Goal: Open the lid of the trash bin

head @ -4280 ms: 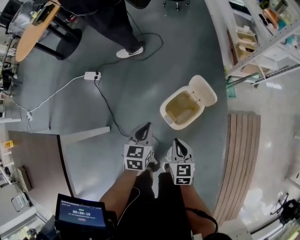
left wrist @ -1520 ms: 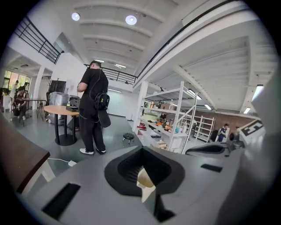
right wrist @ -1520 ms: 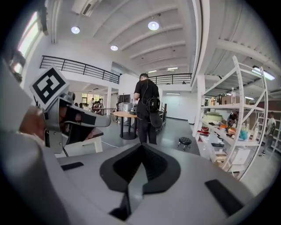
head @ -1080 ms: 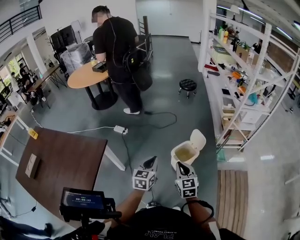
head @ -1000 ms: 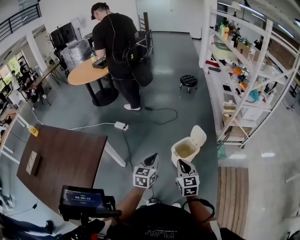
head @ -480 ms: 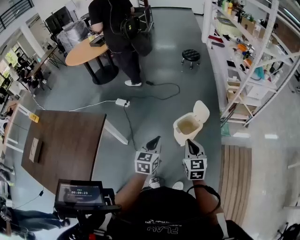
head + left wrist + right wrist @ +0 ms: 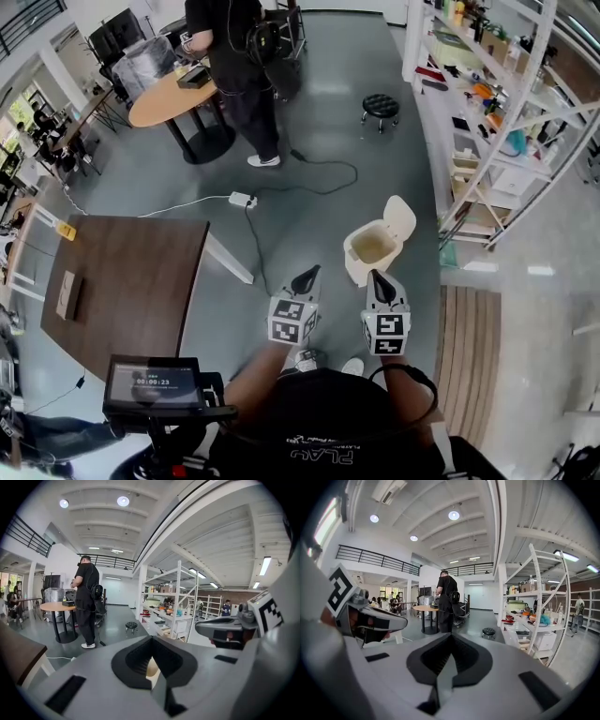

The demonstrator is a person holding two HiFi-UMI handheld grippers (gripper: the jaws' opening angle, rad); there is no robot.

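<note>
Foreground: left gripper [image 7: 305, 278] and right gripper [image 7: 378, 281] held side by side at waist height, fingers of each pressed together, nothing between them. Just beyond right gripper, on grey floor [image 7: 309, 220]: small cream plastic trash bin [image 7: 357, 270], hinged lid [image 7: 400, 217] standing upright, inside exposed. Neither gripper touching bin. Task judged done, nothing left. Farther off: white metal shelving [image 7: 487, 103], person in black [image 7: 230, 47] at round wooden tabletop [image 7: 155, 98].

You see a cream plastic trash bin [image 7: 373, 251], glossy grey floor [image 7: 309, 211], and black-and-white square markers [image 7: 290, 322] on your left gripper [image 7: 307, 276] and right gripper [image 7: 376, 278].
</note>
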